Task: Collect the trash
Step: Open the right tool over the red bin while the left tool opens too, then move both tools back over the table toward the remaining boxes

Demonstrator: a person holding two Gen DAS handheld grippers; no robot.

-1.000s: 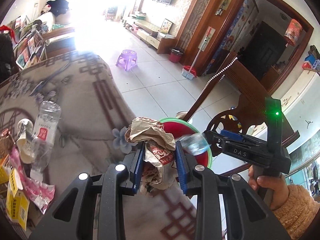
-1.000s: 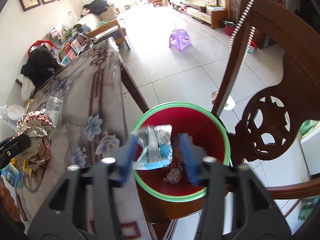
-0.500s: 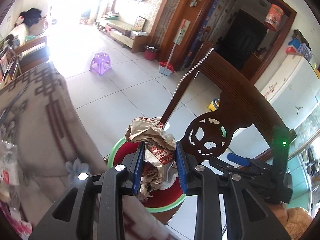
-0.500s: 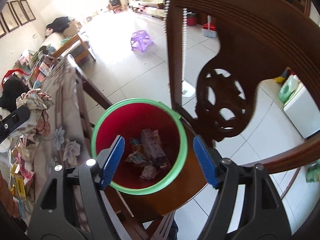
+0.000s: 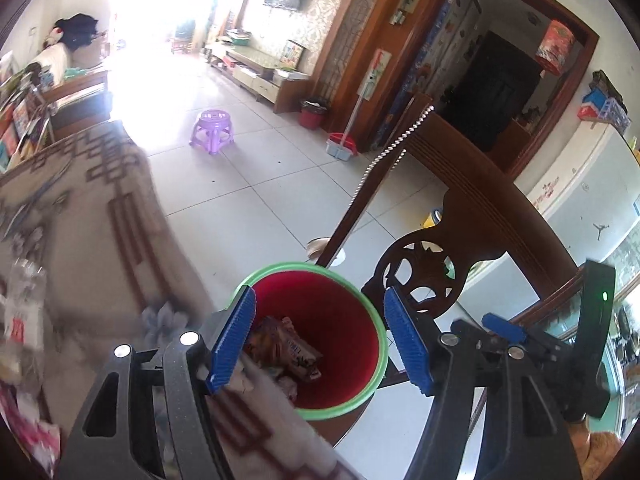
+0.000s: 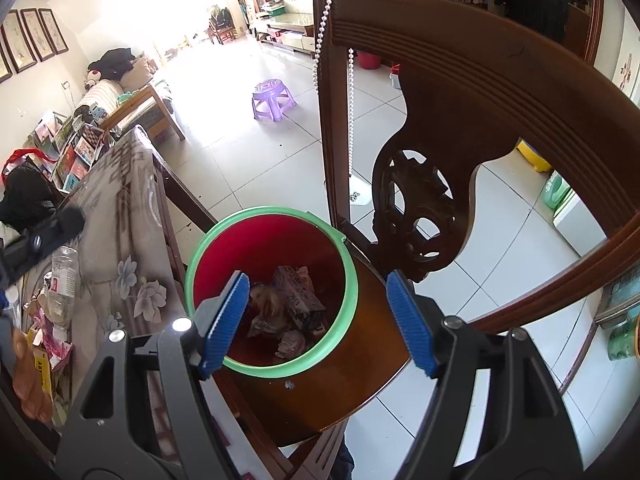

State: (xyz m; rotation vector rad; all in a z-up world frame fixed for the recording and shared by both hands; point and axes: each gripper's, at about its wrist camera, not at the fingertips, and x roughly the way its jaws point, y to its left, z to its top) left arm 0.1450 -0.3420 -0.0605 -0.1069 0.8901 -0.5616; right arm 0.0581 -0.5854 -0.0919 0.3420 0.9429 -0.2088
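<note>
A red bin with a green rim (image 5: 280, 270) stands on a wooden chair seat (image 6: 360, 380) beside the table. Crumpled wrappers and paper (image 5: 288, 350) lie at its bottom. My left gripper (image 5: 319, 295) hovers over the bin mouth with its jaws opening and nothing between the blue pads. My right gripper (image 6: 317, 278) is also above the bin (image 6: 352, 280), open and empty, looking down on the trash (image 6: 296, 296). More trash lies on the table: a clear plastic bottle (image 6: 64, 276) and several wrappers (image 6: 44, 340).
The table (image 5: 100, 220) with a flowered cloth runs along the left. The carved chair back (image 6: 480, 80), hung with a bead string, rises right behind the bin. A purple stool (image 5: 212, 128) stands on the tiled floor further off.
My left gripper swung from the table to over the bin and opened, and the crumpled paper bag it held is gone from its jaws. My right gripper released its wrapper and shifted.
</note>
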